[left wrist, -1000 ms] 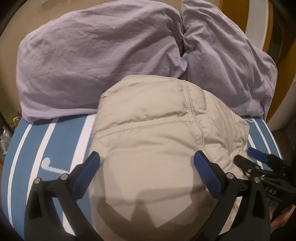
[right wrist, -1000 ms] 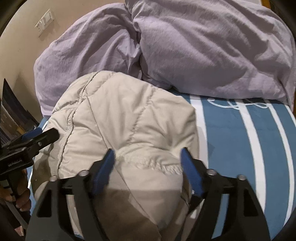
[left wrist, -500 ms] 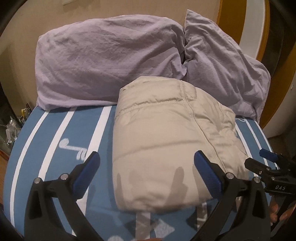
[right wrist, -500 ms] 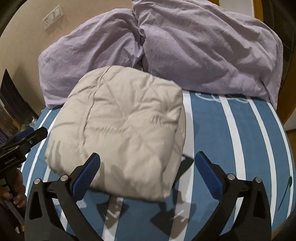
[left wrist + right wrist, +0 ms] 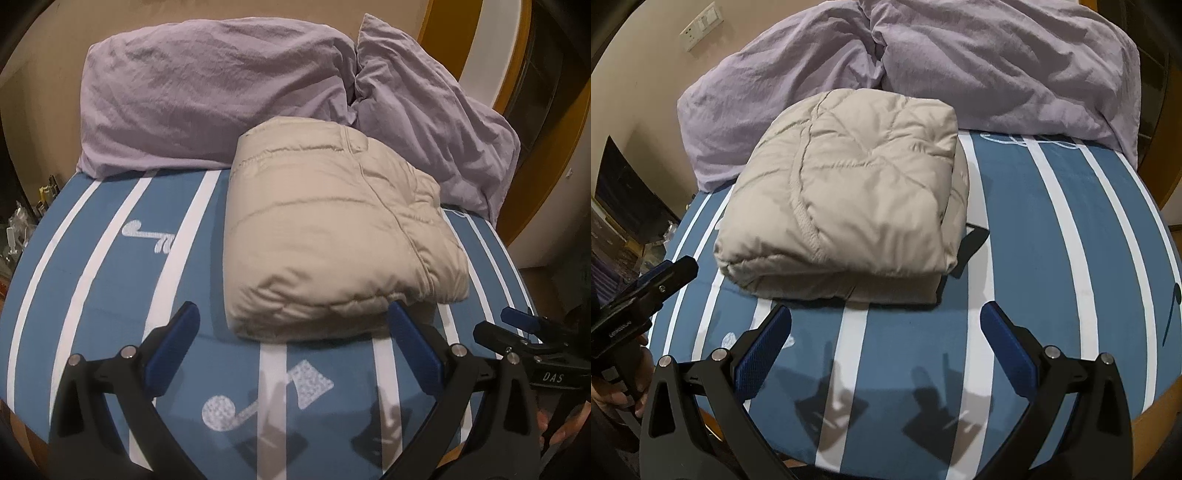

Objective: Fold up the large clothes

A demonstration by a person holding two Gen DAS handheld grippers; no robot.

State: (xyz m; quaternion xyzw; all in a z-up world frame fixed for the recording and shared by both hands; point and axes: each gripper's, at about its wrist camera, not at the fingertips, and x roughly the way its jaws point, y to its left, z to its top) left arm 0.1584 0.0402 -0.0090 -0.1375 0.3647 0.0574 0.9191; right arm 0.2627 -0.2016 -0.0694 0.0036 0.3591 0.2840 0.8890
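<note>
A beige quilted jacket (image 5: 332,229) lies folded into a thick square bundle (image 5: 849,206) on the blue bed sheet with white stripes (image 5: 110,280). My left gripper (image 5: 295,325) is open, its blue pads wide apart just short of the bundle's near edge, nothing between them. My right gripper (image 5: 886,325) is open too, short of the jacket, over bare sheet (image 5: 1052,236). Each gripper shows at the edge of the other's view: the right one (image 5: 528,332) at the far right, the left one (image 5: 653,280) at the far left, in a hand.
Two lilac pillows (image 5: 214,96) (image 5: 997,66) lean against the wall behind the jacket. The bed's near edge curves below the grippers. A wall socket plate (image 5: 701,26) sits upper left. Cluttered items (image 5: 22,221) stand beside the bed on the left.
Both grippers have pulled back from the jacket toward the bed's near edge. The right jaws widened off the jacket. The bundle now lies free on the sheet.
</note>
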